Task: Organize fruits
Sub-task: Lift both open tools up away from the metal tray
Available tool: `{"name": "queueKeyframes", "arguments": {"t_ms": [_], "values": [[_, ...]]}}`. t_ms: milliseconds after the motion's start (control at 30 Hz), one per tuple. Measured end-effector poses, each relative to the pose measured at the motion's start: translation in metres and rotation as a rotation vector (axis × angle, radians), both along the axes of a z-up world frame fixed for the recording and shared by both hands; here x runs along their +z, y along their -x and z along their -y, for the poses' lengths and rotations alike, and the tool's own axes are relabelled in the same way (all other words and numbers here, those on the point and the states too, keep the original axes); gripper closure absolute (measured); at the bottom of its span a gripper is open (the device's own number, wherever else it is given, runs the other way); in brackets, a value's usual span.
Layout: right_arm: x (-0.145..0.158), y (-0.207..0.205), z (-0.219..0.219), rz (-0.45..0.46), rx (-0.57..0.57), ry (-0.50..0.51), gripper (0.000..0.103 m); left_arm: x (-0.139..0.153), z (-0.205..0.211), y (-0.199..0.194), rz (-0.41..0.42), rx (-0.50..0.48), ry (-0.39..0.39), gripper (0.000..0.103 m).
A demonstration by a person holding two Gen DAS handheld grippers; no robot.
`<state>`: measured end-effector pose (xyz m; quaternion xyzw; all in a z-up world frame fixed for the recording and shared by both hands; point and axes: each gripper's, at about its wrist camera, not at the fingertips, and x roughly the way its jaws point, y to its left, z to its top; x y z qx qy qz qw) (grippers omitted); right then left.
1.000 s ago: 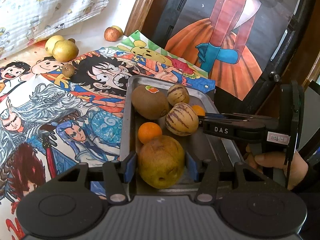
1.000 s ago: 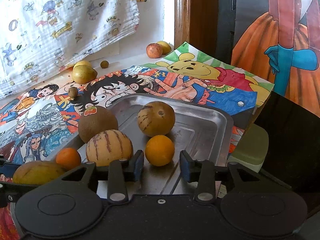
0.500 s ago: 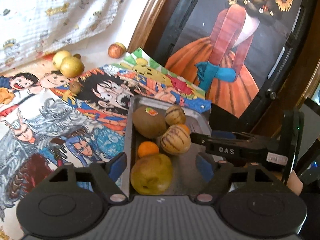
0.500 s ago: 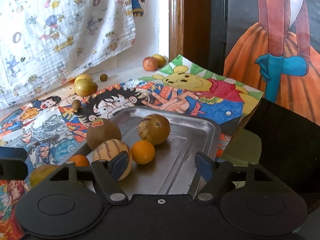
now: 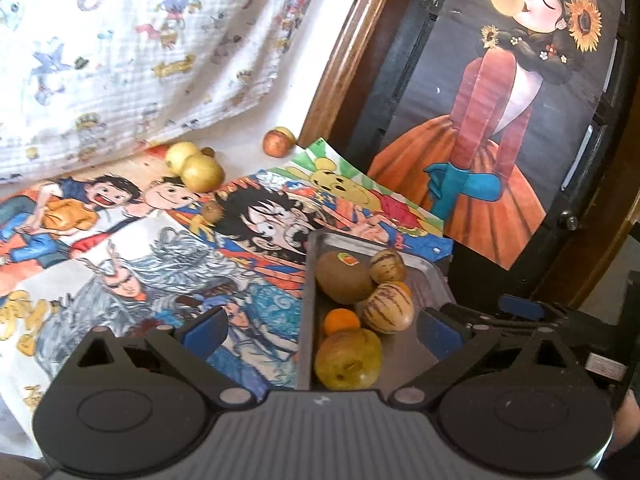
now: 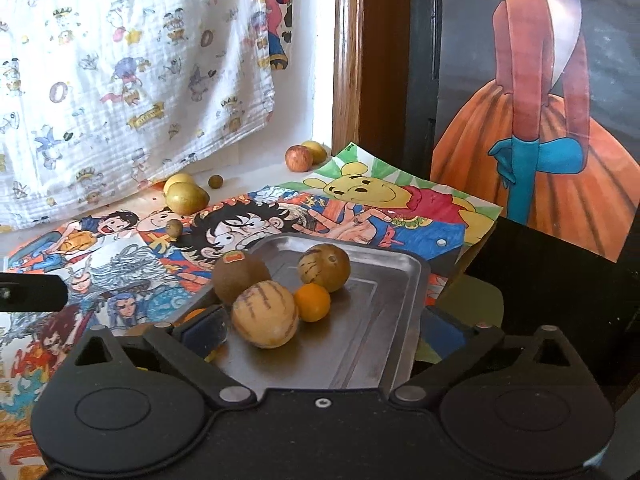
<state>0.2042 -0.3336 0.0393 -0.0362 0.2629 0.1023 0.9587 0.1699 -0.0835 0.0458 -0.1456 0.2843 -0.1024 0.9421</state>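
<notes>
A metal tray (image 5: 306, 320) (image 6: 368, 320) holds a brown kiwi (image 5: 344, 282) (image 6: 240, 276), two striped melons (image 5: 387, 312) (image 6: 264, 314), two oranges (image 5: 341, 320) (image 6: 313, 302) and a yellow-green pear (image 5: 347, 360). My left gripper (image 5: 320, 332) hangs above the tray's near end with its jaws opening; the pear lies below and between them, untouched. My right gripper (image 6: 322, 328) is over the tray's other side, jaws opening too. A striped melon and an orange lie just ahead of its fingers, and the pads press on nothing.
Loose fruit lies at the back of the cartoon-covered table: yellow apples (image 5: 202, 172) (image 6: 186, 198), a red apple (image 5: 276, 144) (image 6: 298, 158) and a small brown fruit (image 5: 212, 211) (image 6: 174, 227). A printed cloth hangs behind. A dark painted panel (image 5: 480, 160) stands right of the tray.
Both grippers opened wide and drew up and back from the tray. The left let go of the pear and the right let go of the orange; both fruits stay in the tray.
</notes>
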Motion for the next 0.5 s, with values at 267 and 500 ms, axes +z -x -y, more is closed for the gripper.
{"name": "queueKeyframes", "arguments": {"t_ms": [267, 500], "values": [[0.001, 0.048, -0.022, -0.010, -0.065, 0.000, 0.001, -0.004, -0.012, 0.016, -0.032, 0.004, 0.014, 0.000], [-0.001, 0.088, -0.039, -0.051, -0.097, -0.057, 0.001, -0.009, -0.025, 0.038, -0.044, 0.016, -0.008, 0.000]]}}
